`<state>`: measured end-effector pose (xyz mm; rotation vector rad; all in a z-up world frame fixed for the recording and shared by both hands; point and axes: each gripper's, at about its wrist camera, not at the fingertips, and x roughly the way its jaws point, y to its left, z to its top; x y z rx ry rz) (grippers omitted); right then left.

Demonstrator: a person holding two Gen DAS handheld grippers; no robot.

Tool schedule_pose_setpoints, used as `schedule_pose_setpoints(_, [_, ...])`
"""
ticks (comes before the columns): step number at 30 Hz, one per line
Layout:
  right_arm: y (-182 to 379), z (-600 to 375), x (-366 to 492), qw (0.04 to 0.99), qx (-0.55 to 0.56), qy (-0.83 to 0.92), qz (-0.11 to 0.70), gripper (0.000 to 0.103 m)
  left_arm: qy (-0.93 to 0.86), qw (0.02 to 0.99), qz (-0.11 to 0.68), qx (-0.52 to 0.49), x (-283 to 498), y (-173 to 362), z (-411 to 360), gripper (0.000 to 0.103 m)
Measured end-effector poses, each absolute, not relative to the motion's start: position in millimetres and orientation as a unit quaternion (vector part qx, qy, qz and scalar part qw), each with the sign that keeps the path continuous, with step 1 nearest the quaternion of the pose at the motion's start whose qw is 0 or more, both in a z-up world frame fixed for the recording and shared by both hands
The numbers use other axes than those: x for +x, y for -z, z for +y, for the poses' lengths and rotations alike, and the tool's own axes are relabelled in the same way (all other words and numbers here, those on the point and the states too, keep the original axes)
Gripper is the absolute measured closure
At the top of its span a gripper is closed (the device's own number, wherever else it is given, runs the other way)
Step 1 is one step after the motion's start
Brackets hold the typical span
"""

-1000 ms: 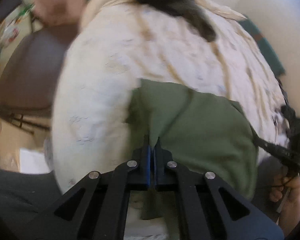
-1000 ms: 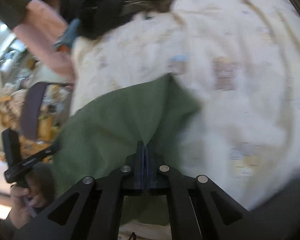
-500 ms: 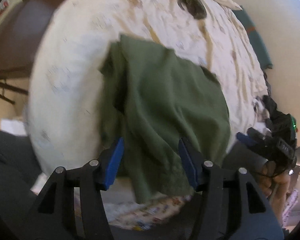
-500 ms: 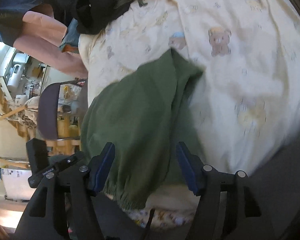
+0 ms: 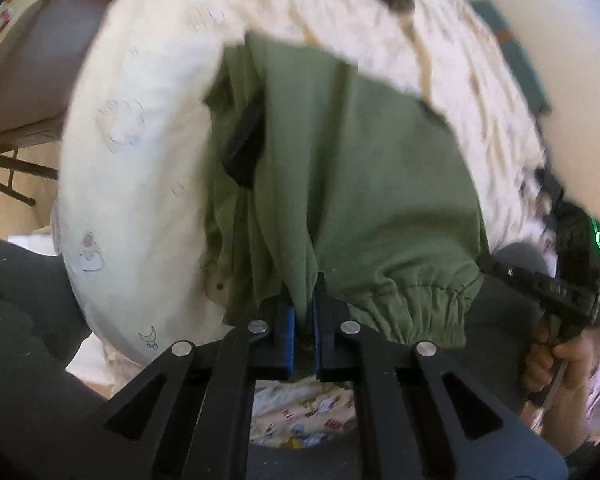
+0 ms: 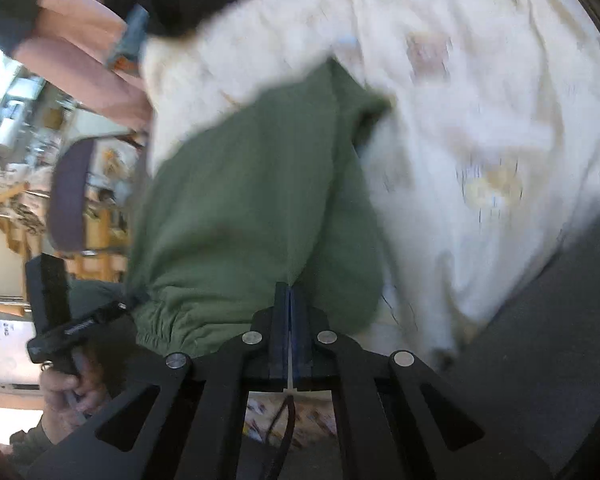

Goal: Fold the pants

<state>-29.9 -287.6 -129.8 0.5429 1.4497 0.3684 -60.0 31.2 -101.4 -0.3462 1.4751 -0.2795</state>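
Left wrist view: green pants (image 5: 360,184) lie partly folded on a cream bedsheet (image 5: 140,160) printed with small animals, at the near edge of the bed. Their gathered elastic band (image 5: 416,300) hangs toward the camera, and the long axis of the cloth runs away from both grippers, up the bed. The left gripper (image 5: 304,312) is closing its blue-padded jaws on a fold of the green fabric near the band; cloth sits between the pads. Right wrist view: the right gripper (image 6: 290,304) is pinched fully together on the same near edge, further along it. The person's left hand (image 6: 70,384) shows at lower left, holding its tool. Both grippers sit at the near hem, about equally close, so the next fold would likely carry this edge away, up the bed.
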Motion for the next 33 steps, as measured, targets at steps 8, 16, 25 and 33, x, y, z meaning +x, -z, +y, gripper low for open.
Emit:
schedule_pose_setpoints(8, [91.9,-294.5,-14.4,0.732,0.179,-0.152,0.640,0.091,0.093,0.764,0.630,-0.105,-63.8,58.9,35.9,0.045])
schedule_pose_setpoints(16, [92.0,-315.7,72.9,0.760,0.261,-0.161,0.573,0.040,0.073,0.807,0.566,-0.153,26.1,57.1,44.0,0.045])
schedule_pose_setpoints(25, [177.4,-301.6,145.0,0.723,0.283,-0.157,0.610,0.067,0.064,0.782,0.607,-0.128,84.0,125.3,23.1,0.046])
schedule_pose_setpoints(33, [159.8,-311.9,122.2,0.775,0.293,-0.173,0.532,0.103,0.052,0.752,0.649,-0.106,66.9,166.3,24.3,0.043])
